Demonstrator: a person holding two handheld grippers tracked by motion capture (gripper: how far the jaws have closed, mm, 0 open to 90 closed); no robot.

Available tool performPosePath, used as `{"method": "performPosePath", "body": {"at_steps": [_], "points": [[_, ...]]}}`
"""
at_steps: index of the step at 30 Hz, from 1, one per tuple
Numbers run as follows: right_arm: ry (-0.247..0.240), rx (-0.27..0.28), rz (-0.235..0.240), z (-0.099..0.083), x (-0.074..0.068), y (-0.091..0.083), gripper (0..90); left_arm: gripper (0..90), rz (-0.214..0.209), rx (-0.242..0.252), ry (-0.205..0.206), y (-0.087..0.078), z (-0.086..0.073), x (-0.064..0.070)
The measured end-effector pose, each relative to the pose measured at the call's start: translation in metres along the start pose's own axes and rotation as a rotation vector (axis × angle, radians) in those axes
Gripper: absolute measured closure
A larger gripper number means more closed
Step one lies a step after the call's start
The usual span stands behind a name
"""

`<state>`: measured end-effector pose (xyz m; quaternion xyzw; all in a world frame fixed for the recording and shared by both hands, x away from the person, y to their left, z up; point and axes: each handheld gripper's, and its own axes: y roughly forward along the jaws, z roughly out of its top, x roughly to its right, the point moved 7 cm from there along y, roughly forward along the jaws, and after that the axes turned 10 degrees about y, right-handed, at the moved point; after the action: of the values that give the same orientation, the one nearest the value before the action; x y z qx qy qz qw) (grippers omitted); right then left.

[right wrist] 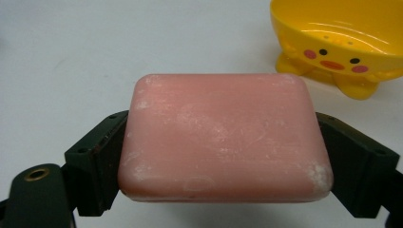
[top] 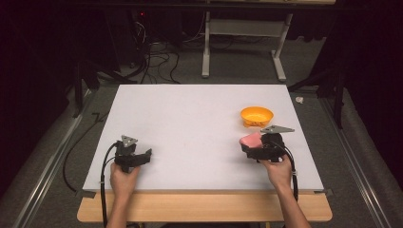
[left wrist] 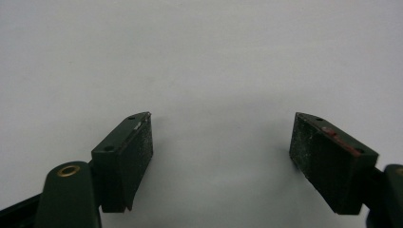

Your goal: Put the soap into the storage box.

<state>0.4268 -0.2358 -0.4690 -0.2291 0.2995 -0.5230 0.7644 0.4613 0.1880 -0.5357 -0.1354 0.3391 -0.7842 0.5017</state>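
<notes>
Right gripper (right wrist: 223, 156): mine, clamped on the pink soap bar (right wrist: 223, 137), one jaw pressed against each short side.
Soap: sits flat between the jaws; can't really tell if it's off the white table (top: 190, 118) or resting on it.
Left gripper (left wrist: 221, 152): jaws spread wide, nothing between them, just bare table under it, near the front left.
Yellow bowl (right wrist: 342, 42): little duck face and feet, standing near the soap, just past it and not touching.
</notes>
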Motion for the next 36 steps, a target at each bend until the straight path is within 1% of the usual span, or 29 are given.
{"method": "performPosePath", "body": {"at_steps": [4,8,9,16,22,27,28,36], "points": [[-0.002,0.008,0.001,0.003,0.004,-0.003,13.8,22.6,0.007,0.002,0.003,0.000,0.000,0.000],[0.001,0.025,0.000,0.008,0.009,-0.008,13.8,22.2,0.002,-0.001,-0.001,0.000,0.000,0.000],[0.009,0.026,-0.002,0.008,0.010,-0.010,13.8,22.2,0.003,-0.001,0.001,0.000,0.000,0.000],[0.019,0.036,-0.007,0.011,0.018,-0.014,13.9,22.2,0.002,-0.001,0.000,0.000,0.000,0.000],[0.020,0.044,-0.020,0.017,0.022,-0.017,13.8,22.4,0.001,-0.001,-0.001,0.000,0.000,0.000],[0.030,0.045,-0.018,0.022,0.025,-0.018,13.9,22.7,0.001,0.000,0.002,0.000,0.000,0.000],[0.025,0.045,-0.017,0.023,0.026,-0.018,13.9,22.8,0.002,0.001,0.002,0.000,0.000,0.000],[0.034,0.057,-0.019,0.032,0.029,-0.023,13.9,22.7,0.003,-0.001,0.004,0.000,0.000,0.000]]}}
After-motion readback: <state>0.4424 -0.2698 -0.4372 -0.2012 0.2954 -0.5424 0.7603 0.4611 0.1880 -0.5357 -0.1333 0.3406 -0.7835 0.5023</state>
